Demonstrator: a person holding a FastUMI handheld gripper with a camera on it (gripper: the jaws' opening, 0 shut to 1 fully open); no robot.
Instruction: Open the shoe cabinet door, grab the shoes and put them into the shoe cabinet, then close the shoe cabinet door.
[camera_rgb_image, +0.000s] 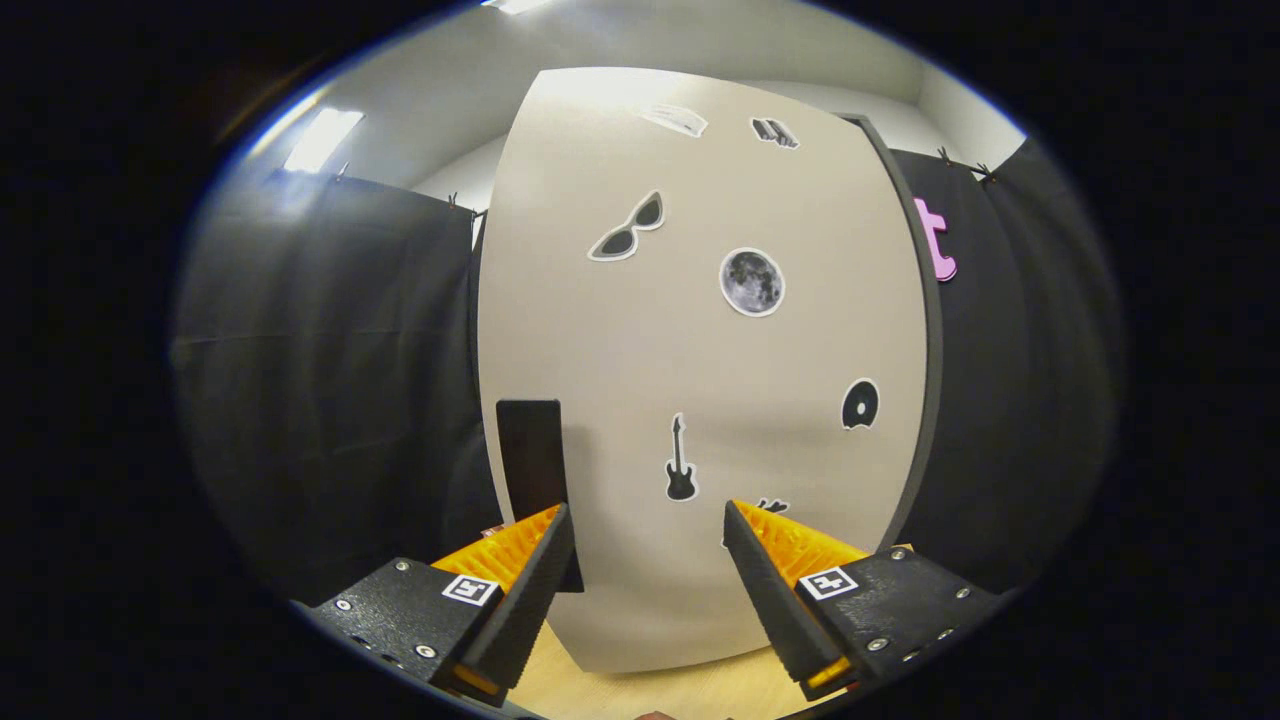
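Ceiling light, pale wood floor

There is one shoe cabinet door, beige, with one black handle on it. On the door I count seven stickers: one pair of sunglasses, one moon, one guitar, one disc, two near the top edge that are hard to tell, and one partly hidden behind the right finger. There is one gripper with two fingers, spread apart with nothing between them. Two ceiling lights are seen.
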